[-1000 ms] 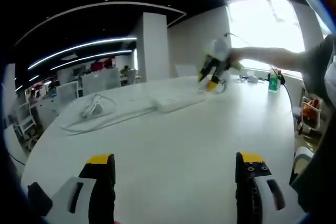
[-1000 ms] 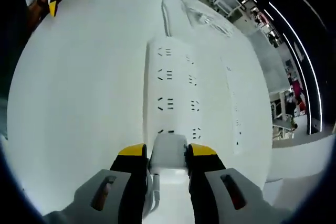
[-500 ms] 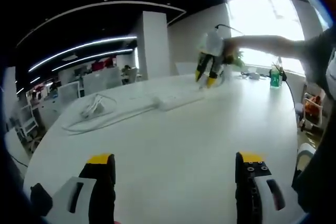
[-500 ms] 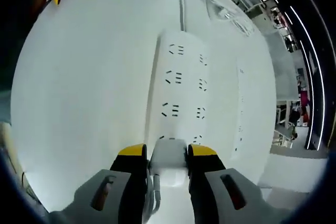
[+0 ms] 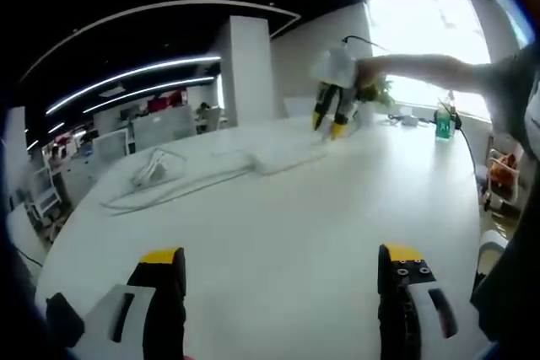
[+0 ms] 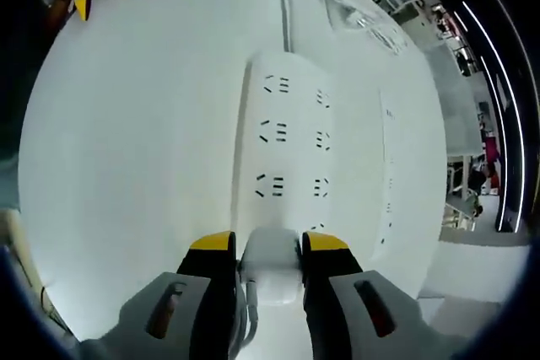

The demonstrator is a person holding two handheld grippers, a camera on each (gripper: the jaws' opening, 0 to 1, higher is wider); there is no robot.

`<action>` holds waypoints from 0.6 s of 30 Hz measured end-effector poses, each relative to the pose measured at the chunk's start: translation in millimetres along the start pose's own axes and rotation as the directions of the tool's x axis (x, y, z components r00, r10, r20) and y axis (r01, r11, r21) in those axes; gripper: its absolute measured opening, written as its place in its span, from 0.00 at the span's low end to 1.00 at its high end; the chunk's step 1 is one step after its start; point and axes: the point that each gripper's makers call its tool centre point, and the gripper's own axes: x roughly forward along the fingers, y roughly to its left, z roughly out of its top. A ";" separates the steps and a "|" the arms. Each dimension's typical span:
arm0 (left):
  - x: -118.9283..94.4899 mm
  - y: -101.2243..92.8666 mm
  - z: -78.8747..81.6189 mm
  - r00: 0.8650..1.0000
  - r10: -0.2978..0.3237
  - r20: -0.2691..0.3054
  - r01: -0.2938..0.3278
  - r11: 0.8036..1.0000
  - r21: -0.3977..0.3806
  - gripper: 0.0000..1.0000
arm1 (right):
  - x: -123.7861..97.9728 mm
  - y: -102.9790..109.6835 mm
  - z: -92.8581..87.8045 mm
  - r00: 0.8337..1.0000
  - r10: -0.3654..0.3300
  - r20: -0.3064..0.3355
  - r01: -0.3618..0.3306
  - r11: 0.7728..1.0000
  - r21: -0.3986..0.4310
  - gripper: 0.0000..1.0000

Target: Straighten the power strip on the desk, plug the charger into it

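Observation:
A white power strip (image 6: 291,141) lies flat on the white desk (image 6: 135,149), running away from my right gripper (image 6: 268,242). That gripper is shut on a white charger (image 6: 272,265), held right at the strip's near end, over the closest sockets. I cannot tell whether its prongs are in. In the left gripper view the same strip (image 5: 283,156) lies far across the desk, with the right gripper (image 5: 332,114) pointing down at its right end. My left gripper (image 5: 282,255) stands open over bare desk, nothing between its jaws.
The strip's white cord (image 6: 337,8) loops beyond its far end; it shows as a coil (image 5: 152,170) at the left. A long white slotted bar (image 6: 388,166) lies beside the strip. A green bottle (image 5: 439,128) stands far right. A person's arm (image 5: 422,69) reaches in.
My right gripper has shifted a little with the charger, which now covers more of the strip's nearest sockets. The left gripper has stayed put and open.

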 end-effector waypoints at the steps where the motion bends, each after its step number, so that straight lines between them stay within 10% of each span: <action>1: 0.9 -0.9 -0.1 1.000 -0.003 -0.002 0.003 1.000 0.001 0.97 | 0.7 -0.1 2.4 1.000 0.000 -0.001 0.000 1.000 -0.005 0.28; 18: 0.0 2.6 -3.0 1.000 0.003 -0.008 -0.003 1.000 -0.002 0.97 | 7.3 4.6 9.0 1.000 0.020 0.016 -0.021 0.999 0.034 0.28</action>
